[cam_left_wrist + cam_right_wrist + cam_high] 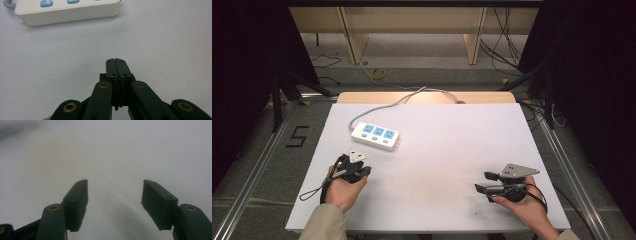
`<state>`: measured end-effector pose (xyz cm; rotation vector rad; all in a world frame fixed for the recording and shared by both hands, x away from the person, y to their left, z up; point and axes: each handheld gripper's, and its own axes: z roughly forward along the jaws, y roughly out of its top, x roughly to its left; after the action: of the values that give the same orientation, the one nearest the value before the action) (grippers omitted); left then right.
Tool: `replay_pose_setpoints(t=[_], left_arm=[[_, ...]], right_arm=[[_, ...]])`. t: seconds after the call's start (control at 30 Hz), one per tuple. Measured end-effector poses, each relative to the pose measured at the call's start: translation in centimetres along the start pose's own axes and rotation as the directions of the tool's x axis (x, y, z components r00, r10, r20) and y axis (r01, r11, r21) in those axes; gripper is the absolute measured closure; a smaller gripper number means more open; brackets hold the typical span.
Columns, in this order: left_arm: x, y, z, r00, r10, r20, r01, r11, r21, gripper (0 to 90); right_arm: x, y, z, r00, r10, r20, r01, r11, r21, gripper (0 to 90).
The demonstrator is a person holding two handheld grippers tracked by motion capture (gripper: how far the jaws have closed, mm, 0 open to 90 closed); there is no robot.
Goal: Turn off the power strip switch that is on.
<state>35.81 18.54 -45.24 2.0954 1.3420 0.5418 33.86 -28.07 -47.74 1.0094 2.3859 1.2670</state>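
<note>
A lab or recording studio is what's shown here, not a home. A white table top (452, 150) is set at the centre of the frame, ringed by metal rails (257, 160) at left and right. Black curtains (592, 75) are hung along both edges. Loose cables (507, 45) are strewn over the grey floor at upper right, and a "5" (297, 136) is marked in tape at the left. Plain wooden furniture legs (354, 40) are seen at the top.
</note>
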Motion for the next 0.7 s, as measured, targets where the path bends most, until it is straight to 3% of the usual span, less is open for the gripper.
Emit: replay_pose_setpoints(t=[0.7], left_arm=[[0.1, 1.5, 0.8, 1.0, -0.004, -0.005, 0.004, 0.9999, 0.015, 89.9]], right_arm=[[0.1, -0.1, 0.1, 1.0, -0.006, -0.002, 0.006, 1.0, 0.006, 38.9]])
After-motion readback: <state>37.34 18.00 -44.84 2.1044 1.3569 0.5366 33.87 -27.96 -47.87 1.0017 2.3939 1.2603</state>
